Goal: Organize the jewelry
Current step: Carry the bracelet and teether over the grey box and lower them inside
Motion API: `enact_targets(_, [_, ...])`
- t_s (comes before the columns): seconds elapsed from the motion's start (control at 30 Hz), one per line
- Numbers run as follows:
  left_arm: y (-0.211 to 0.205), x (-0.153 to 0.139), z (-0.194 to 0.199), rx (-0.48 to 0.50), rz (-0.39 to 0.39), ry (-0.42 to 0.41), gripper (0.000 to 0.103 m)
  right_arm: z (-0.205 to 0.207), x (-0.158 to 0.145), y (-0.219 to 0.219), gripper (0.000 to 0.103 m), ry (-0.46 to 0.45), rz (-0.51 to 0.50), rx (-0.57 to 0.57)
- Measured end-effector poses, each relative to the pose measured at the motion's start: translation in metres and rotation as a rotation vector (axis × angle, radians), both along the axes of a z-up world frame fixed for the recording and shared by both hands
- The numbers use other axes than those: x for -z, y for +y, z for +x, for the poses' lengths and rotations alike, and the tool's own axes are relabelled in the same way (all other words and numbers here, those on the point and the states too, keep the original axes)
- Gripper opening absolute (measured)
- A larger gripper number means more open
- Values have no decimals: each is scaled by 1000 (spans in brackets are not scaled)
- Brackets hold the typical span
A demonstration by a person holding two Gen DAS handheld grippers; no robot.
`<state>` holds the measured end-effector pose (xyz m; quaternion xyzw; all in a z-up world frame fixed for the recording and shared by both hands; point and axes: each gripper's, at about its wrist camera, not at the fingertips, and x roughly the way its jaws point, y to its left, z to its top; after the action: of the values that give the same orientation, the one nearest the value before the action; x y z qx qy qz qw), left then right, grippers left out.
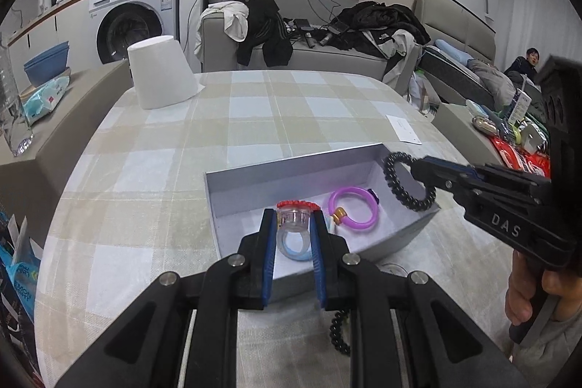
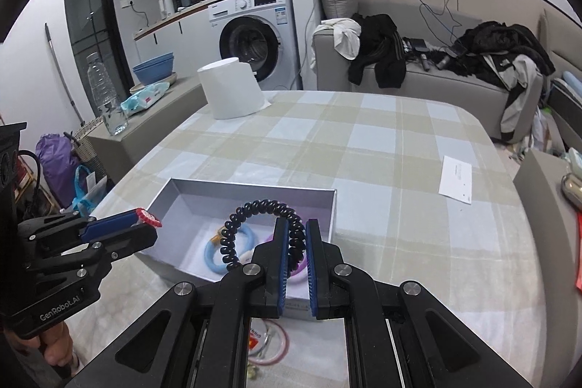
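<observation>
Left gripper (image 1: 293, 224) pinches a small clear ring with a red top (image 1: 294, 215), its blue-padded jaws closed narrow on the ring's sides, holding it above the near part of the open grey box (image 1: 291, 170). Seen from the right wrist, the same gripper (image 2: 145, 224) comes in from the left edge with the red top (image 2: 150, 218) poking out past its tips, at the box's (image 2: 251, 186) left corner. Right gripper (image 2: 295, 242) is clamped on a black coiled bracelet (image 2: 251, 220), which stands up as a loop from between the jaws, over the box. From the left wrist, that gripper (image 1: 414, 168) reaches in from the right, and the bracelet (image 1: 407, 180) hangs at the box's right end. Inside the box lie a purple bangle (image 1: 353, 208) with a gold clasp and a light blue ring (image 2: 218, 251). A checked cloth (image 1: 254, 111) covers the table, with a white upturned cup (image 1: 160, 71) at its far-left corner and a white card (image 2: 456, 179) to the right
</observation>
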<state>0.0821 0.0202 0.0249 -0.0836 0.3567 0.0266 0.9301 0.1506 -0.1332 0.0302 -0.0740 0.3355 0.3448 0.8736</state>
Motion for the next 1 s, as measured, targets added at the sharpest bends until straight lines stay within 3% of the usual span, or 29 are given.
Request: enact_targets(1.0, [-6,12,2,14,17,38,13,1,19,11,9,23,-29,-14])
